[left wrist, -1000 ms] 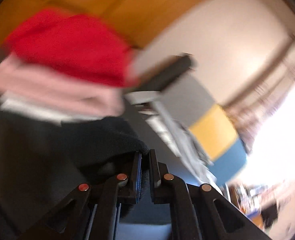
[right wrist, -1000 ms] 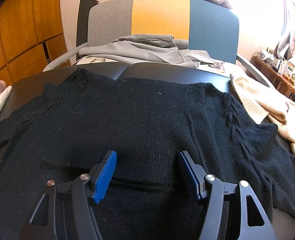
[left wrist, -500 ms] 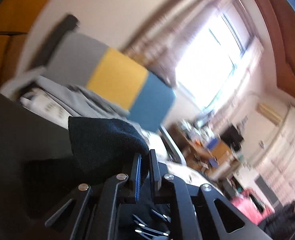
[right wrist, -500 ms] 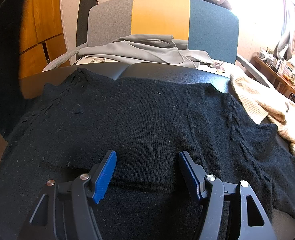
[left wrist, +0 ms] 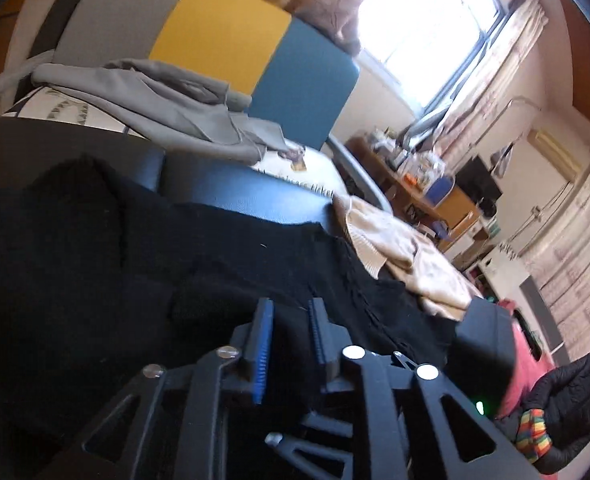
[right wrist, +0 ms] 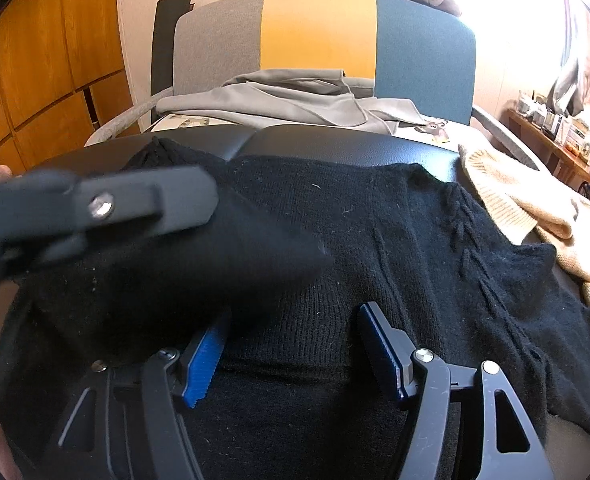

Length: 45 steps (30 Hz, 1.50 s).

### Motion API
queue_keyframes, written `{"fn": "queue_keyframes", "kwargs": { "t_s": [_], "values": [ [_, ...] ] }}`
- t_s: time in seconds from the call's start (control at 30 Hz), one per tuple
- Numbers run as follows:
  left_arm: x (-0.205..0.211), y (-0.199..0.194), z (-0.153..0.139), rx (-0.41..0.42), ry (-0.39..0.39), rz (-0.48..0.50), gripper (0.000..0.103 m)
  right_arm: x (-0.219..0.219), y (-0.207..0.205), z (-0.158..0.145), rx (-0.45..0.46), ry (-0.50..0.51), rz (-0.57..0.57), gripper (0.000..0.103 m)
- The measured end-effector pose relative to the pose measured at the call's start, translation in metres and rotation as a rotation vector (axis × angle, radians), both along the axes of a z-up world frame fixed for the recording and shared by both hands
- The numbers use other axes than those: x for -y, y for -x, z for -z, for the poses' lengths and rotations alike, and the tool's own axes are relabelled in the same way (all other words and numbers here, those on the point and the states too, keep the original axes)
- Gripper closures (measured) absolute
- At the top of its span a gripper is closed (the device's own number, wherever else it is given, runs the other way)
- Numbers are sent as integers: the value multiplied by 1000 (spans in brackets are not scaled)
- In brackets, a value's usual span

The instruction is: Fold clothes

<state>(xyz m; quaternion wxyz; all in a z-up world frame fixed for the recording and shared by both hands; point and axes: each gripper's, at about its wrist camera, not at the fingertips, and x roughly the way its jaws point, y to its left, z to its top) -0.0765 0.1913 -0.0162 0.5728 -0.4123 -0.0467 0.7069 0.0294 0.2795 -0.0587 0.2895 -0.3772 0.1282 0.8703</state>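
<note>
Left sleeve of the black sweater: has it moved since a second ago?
Yes. The left sleeve now lies folded across the sweater body, toward the beige knit.

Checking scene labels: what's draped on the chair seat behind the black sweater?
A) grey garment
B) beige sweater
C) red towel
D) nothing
A: a grey garment lies on the chair seat behind the black sweater; the beige sweater lies beside it, to the right.

Left gripper (right wrist: 199, 200) (blurred) — across right gripper's (right wrist: 291, 348) path
</note>
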Motion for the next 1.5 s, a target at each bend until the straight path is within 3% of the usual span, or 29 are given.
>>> {"fn": "queue_keyframes", "kwargs": {
  "t_s": [0.1, 0.23, 0.33, 0.43, 0.5, 0.63, 0.73, 0.8, 0.9, 0.97, 1.03, 1.07, 1.1, 1.13, 1.2, 1.4, 1.5],
  "values": [
    [39, 10, -3, 10, -76, -110, 77, -1, -2, 0, -9, 12, -1, 35],
    [87, 19, 14, -14, -82, -247, 76, -3, -4, -1, -20, 31, -3, 35],
    [110, 36, 45, 116, -41, -285, 75, -6, -9, -6, -41, 67, 3, 35],
    [123, 50, 61, 223, -92, -302, 76, -6, -23, -13, -88, 119, 19, 35],
    [124, 50, 63, 221, -84, -300, 76, 1, -35, -20, -96, 119, 46, 35],
    [125, 46, 63, 205, -80, -288, 75, 20, -59, -44, -138, -22, 146, 35],
    [130, 45, 63, 213, -92, -290, 75, 35, -49, -63, -184, -79, 81, 30],
    [129, 44, 62, 201, -88, -294, 74, 41, -19, -61, -102, -85, -7, 26],
    [134, 43, 58, 188, -93, -314, 68, 50, 28, -39, 90, -147, -115, 29],
    [139, 43, 54, 177, -80, -325, 67, 49, 48, -22, 205, -193, -149, 47],
    [142, 41, 48, 146, -51, -315, 67, 41, 53, -13, 258, -192, -157, 51],
    [143, 38, 45, 120, -33, -301, 67, 35, 51, -16, 247, -177, -156, 64],
    [143, 34, 41, 89, -17, -279, 67, 29, 50, -19, 237, -164, -154, 91],
    [143, 29, 39, 61, -7, -256, 67, 24, 45, -25, 222, -160, -153, 95],
    [143, 20, 33, 12, 13, -210, 67, 14, 34, -40, 152, -146, -127, 95],
    [122, 18, 35, 45, 86, -160, 67, -21, -9, -96, -187, 3, 37, 95],
    [97, 29, 35, 24, 134, -137, 67, -30, -23, -117, -313, 52, 62, 95]
  ]
}}
